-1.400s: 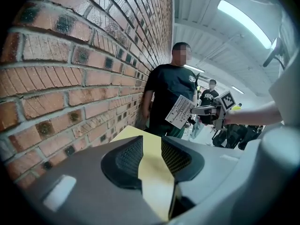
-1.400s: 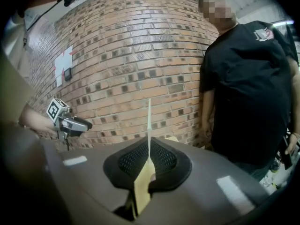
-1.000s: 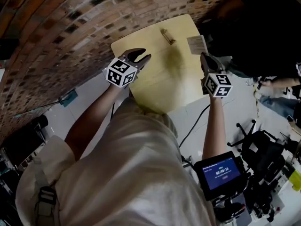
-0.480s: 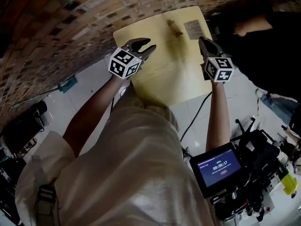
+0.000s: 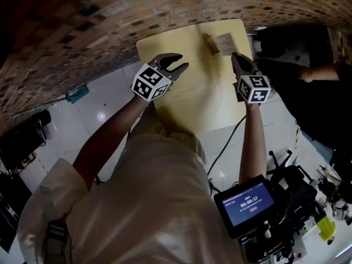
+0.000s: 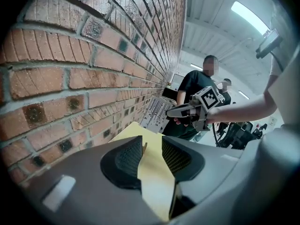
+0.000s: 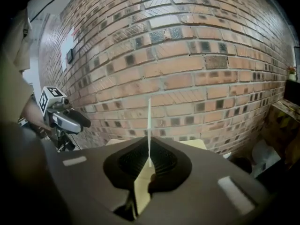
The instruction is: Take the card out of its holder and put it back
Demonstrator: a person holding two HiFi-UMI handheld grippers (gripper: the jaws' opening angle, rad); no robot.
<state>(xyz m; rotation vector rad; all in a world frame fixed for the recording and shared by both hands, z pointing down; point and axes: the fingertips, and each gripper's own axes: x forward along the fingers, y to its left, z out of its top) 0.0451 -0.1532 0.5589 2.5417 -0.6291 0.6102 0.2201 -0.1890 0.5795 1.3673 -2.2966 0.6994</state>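
Card (image 5: 226,42), one: out of its holder and pinched by its lower edge between the closed jaws of the right gripper (image 7: 149,159), standing upright above them, over the far right corner of the counter (image 5: 187,100).

Holder (image 5: 209,43), one: a small wooden piece near the counter's far edge, empty, just left of the card. Whether card and holder touch cannot be told.

Change noted: a second ago a clear gap lay between card and holder. The right gripper has since carried the card forward and down toward the far edge, and the gap has nearly gone. Judged the return half of the task: removal done, re-seating not yet done, with the card's edge still to be lined up with the slot.

Left gripper (image 6: 152,146), one: jaws apart with nothing between them, hovering over the counter's left edge, well apart from the holder and hardly shifted.

Also present: brick wall (image 5: 82,32), one, behind the far edge; onlooker (image 5: 316,73), one, beyond the right edge; timer screen (image 5: 248,204), one, near the person.
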